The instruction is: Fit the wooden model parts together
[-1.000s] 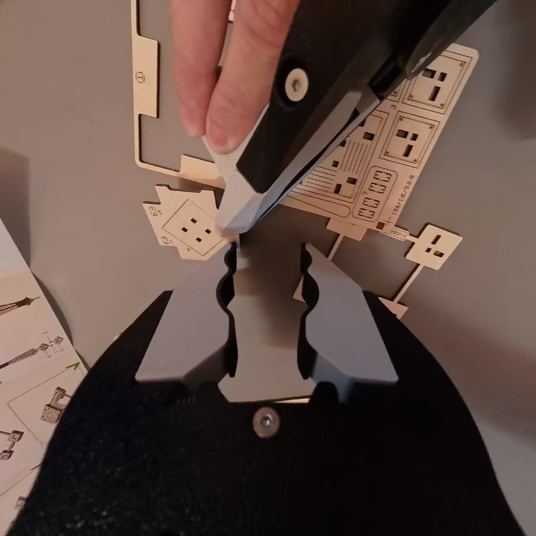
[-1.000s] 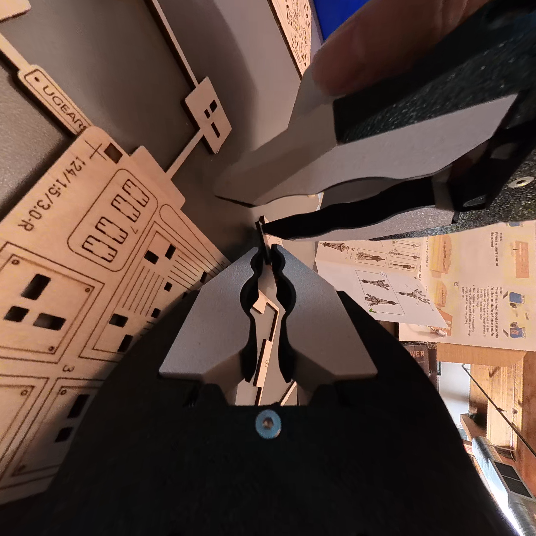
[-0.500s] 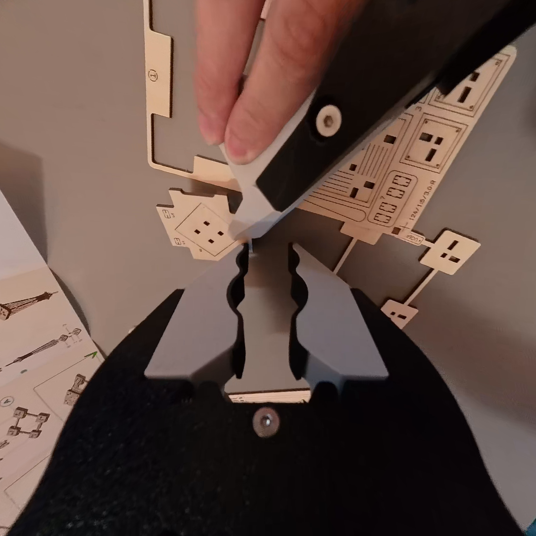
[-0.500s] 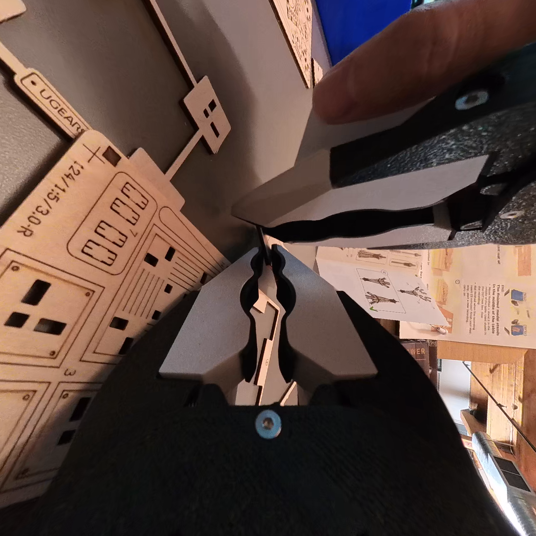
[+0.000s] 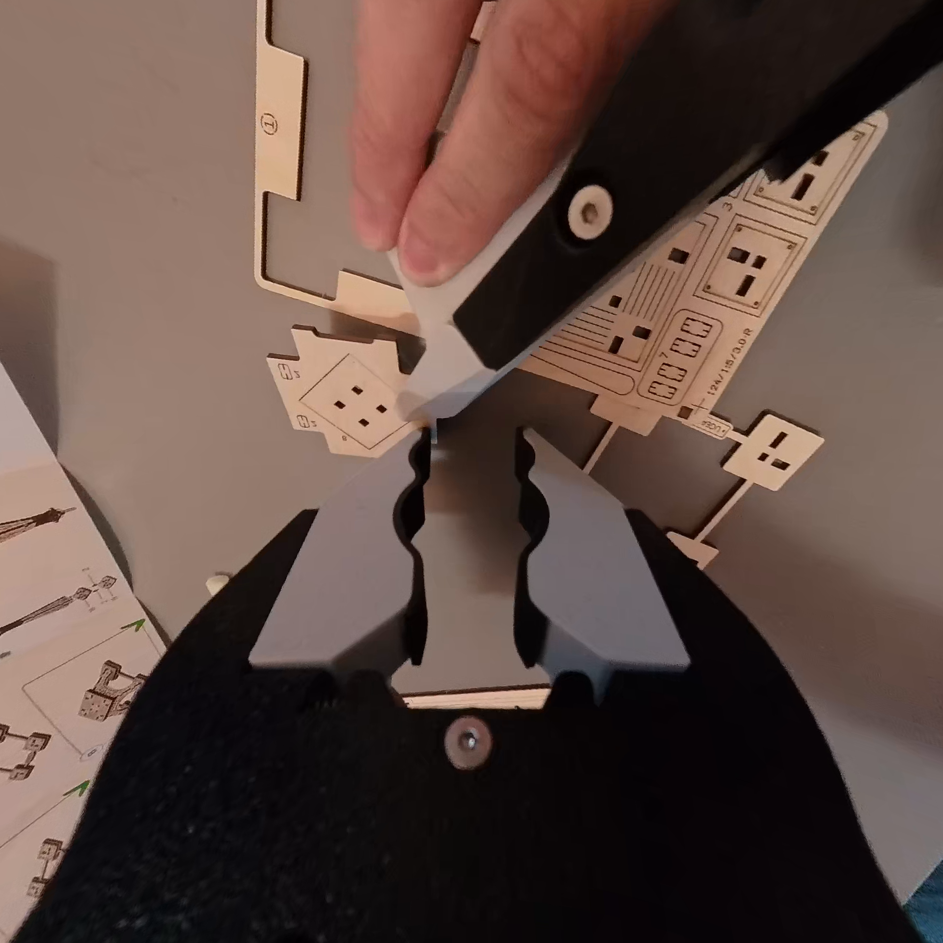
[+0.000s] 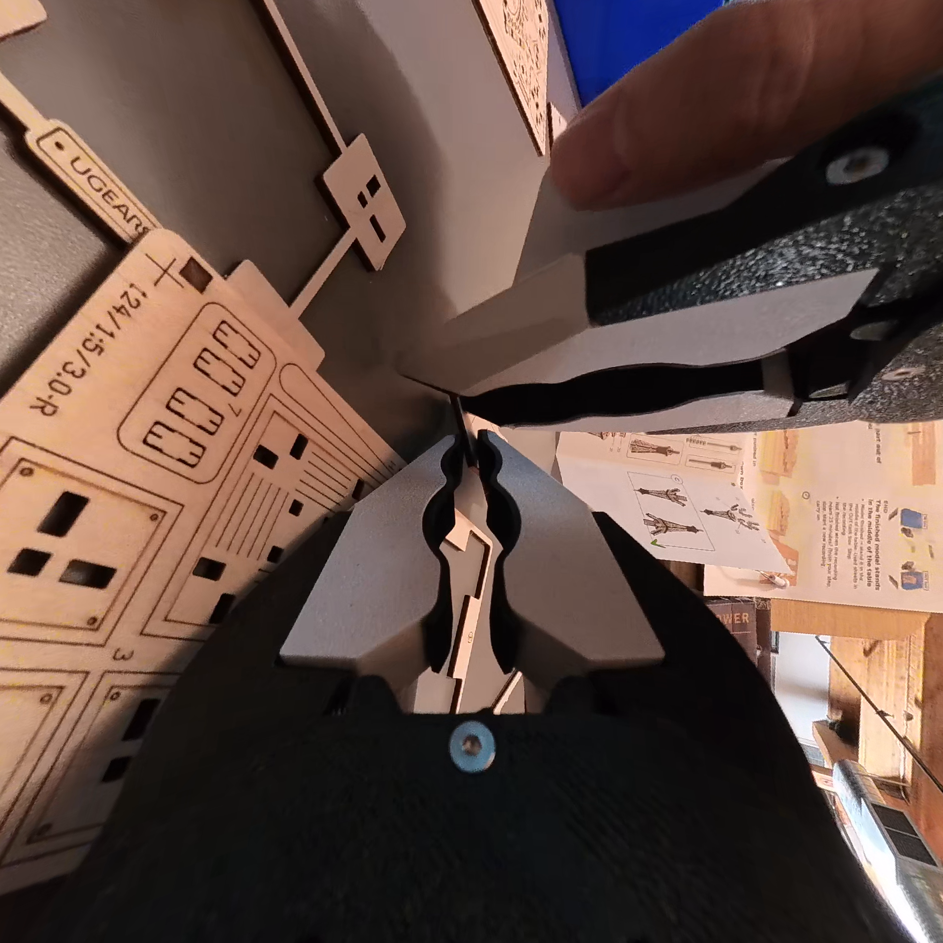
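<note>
My right gripper (image 6: 472,444) is shut on a thin pale wooden part (image 6: 467,551), held edge-on with its dark tip sticking out past the jaws. In the left wrist view the right gripper (image 5: 433,408) comes down from the upper right, and the part's tip (image 5: 433,436) touches my left gripper's left fingertip (image 5: 416,454). My left gripper (image 5: 472,444) is open and holds nothing. It shows in the right wrist view (image 6: 449,388) at the upper right, its tips right at the part's end.
A laser-cut wooden sheet (image 5: 714,306) lies on the grey table and also shows in the right wrist view (image 6: 127,459). A loose stepped piece with four holes (image 5: 352,403), an emptied frame strip (image 5: 278,127) and an instruction sheet (image 5: 51,638) lie nearby. A hand (image 5: 423,178) rests on the right gripper. Less than 4 cm separates the two grippers' tips.
My left gripper's jaws narrowed, then widened a little again. The left gripper has shifted, so the sheets have slid rightward in its view. The right gripper stays shut on the part.
</note>
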Demonstrator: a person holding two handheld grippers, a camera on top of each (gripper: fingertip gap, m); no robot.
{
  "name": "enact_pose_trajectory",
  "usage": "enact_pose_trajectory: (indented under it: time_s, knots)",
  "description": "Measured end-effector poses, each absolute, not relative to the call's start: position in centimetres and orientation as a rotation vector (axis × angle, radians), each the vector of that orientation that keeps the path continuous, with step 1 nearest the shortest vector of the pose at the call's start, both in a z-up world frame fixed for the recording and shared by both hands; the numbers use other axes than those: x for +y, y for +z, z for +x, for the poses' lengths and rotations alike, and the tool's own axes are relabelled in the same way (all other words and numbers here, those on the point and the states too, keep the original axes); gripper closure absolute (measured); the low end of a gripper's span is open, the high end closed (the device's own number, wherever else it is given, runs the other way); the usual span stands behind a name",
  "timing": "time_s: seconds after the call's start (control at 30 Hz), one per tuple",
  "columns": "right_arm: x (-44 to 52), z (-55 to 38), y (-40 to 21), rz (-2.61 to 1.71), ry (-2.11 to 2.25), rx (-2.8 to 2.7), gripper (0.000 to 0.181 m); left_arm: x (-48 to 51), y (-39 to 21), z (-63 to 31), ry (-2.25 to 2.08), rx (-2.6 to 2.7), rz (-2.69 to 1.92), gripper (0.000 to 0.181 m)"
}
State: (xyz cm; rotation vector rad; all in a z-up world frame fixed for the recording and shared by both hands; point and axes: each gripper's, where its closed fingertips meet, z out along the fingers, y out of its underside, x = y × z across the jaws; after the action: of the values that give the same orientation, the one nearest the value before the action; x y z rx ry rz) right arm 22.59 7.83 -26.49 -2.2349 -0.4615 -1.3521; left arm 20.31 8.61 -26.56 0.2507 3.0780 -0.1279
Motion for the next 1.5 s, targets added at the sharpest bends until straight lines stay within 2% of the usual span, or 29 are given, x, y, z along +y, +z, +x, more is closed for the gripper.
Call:
enact_pose_trajectory:
  time_s: [0.3,0.5,0.67,0.93,1.07,1.2,1.27,1.5]
  knots:
    - [7.9,22.6,-26.5,-2.241,-1.352,-0.455,0.177,8.4,-26.6,20.8,-0.193,3.051,0.19,0.162]
    - [7.9,22.6,-26.3,-2.227,-1.403,-0.5,0.179,8.7,-26.0,19.2,-0.387,3.065,0.141,0.129]
    - [8.0,22.5,-26.1,-2.219,-1.405,-0.497,0.179,8.5,-22.6,19.5,-0.773,2.987,-0.054,0.139]
    - [8.0,22.5,-25.9,-2.207,-1.369,-0.464,0.179,9.0,-23.5,21.7,-0.822,2.61,-0.069,0.144]
    - [8.0,22.4,-25.8,-2.201,-1.366,-0.459,0.179,8.8,-23.7,22.3,-0.891,2.451,-0.066,0.156]
    - [8.0,22.4,-25.6,-2.192,-1.353,-0.438,0.179,9.1,-24.7,22.3,-0.866,2.466,-0.081,0.157]
    - [7.9,22.4,-25.3,-2.179,-1.323,-0.4,0.179,8.9,-24.4,22.4,-0.875,2.43,-0.073,0.162]
    - [7.6,22.5,-24.7,-2.141,-1.267,-0.318,0.18,8.0,-22.9,22.4,-0.985,2.313,-0.027,0.162]
